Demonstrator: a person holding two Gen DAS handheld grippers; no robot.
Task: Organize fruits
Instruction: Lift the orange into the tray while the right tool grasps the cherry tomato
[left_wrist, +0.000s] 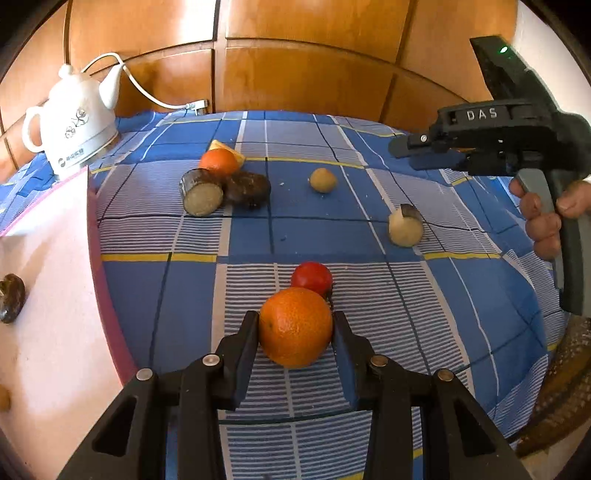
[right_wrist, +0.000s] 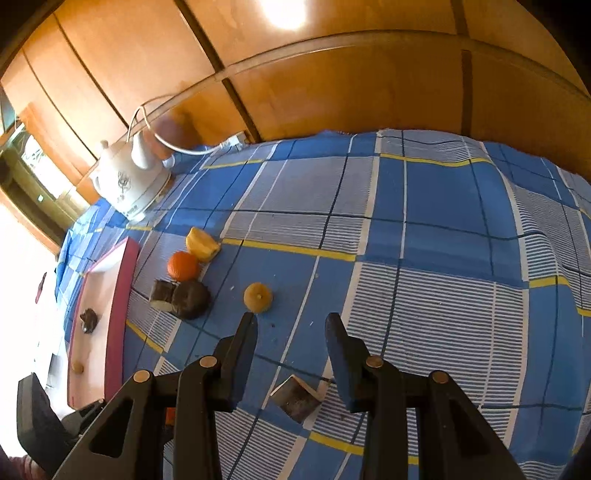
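Note:
My left gripper (left_wrist: 295, 317) is shut on a large orange (left_wrist: 295, 326), low over the blue checked cloth (left_wrist: 314, 236). A red tomato (left_wrist: 312, 277) lies just behind it. Farther off are a small orange (left_wrist: 218, 162) with a yellow wedge (left_wrist: 231, 149), two dark cut cylinders (left_wrist: 201, 192), a small tan fruit (left_wrist: 323, 180) and a pale cut piece (left_wrist: 405, 226). My right gripper (right_wrist: 291, 319) is open and empty above the cloth, with a dark cut piece (right_wrist: 297, 398) below its fingers. It also shows in the left wrist view (left_wrist: 402, 146), up at the right.
A white kettle (left_wrist: 70, 122) with a cord stands at the back left. A pink board (left_wrist: 48, 295) at the left holds a dark piece (left_wrist: 11, 298) and a small tan piece (left_wrist: 3, 397). Wooden panels (left_wrist: 314, 55) close the back. A woven mat (left_wrist: 565, 380) lies at the right edge.

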